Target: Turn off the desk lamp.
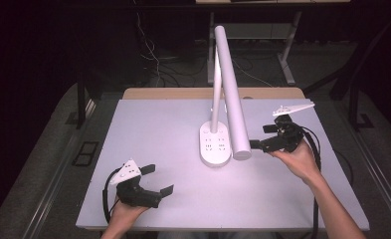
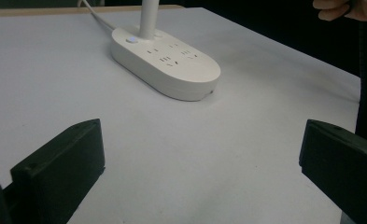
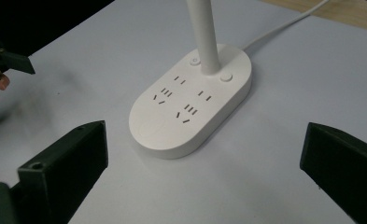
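Now left hand-held gripper [image 1: 160, 179] jaws wide apart, holding nothing, over tabletop [image 1: 148, 129]. Right hand-held gripper [image 1: 263, 136] also wide open, empty, just beside lamp head [image 1: 231, 99], near lamp base [image 1: 215, 145].

The desk lamp's oval base [image 3: 190, 112] looks like smooth white plastic with a soft satin sheen, as does its tube head [image 1: 231, 94]. The tabletop [image 1: 168, 124] is a matt, pale sheet, with a bare wood strip [image 1: 183, 93] at its far edge. Each hand-held gripper's jaws are matt black plastic.
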### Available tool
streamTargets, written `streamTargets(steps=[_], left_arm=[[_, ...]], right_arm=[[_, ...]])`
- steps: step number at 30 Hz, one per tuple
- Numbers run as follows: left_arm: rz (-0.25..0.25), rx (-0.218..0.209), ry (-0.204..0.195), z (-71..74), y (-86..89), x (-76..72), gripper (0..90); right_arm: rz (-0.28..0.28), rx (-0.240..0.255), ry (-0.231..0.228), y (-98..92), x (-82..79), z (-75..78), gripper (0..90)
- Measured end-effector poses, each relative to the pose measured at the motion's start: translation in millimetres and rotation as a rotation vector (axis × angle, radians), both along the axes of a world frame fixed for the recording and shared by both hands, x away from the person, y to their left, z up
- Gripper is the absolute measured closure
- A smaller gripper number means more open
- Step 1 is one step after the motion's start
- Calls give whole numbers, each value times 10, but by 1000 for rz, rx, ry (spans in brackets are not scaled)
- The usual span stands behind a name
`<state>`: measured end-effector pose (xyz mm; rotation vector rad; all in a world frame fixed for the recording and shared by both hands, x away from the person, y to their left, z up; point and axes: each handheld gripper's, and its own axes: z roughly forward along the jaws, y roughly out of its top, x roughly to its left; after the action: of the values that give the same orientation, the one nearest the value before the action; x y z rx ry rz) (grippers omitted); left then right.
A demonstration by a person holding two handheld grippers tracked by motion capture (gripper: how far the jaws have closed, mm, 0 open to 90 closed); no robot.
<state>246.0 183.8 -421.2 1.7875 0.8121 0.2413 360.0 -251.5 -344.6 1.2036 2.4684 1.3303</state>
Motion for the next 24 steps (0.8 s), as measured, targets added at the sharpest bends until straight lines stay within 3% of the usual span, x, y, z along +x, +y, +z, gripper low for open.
streamTargets(steps=[17, 20, 21, 24], left_arm=[[1, -10, 0, 4, 2, 2, 0], [1, -12, 0, 4, 4, 2, 0], [2, -13, 0, 5, 7, 2, 0], [2, -12, -2, 6, 11, 2, 0]], right_arm=[[33, 3, 13, 240, 392, 16, 10], [43, 4, 9, 265, 425, 9, 82], [52, 20, 12, 276, 453, 8, 162], [54, 15, 0, 298, 503, 8, 252]])
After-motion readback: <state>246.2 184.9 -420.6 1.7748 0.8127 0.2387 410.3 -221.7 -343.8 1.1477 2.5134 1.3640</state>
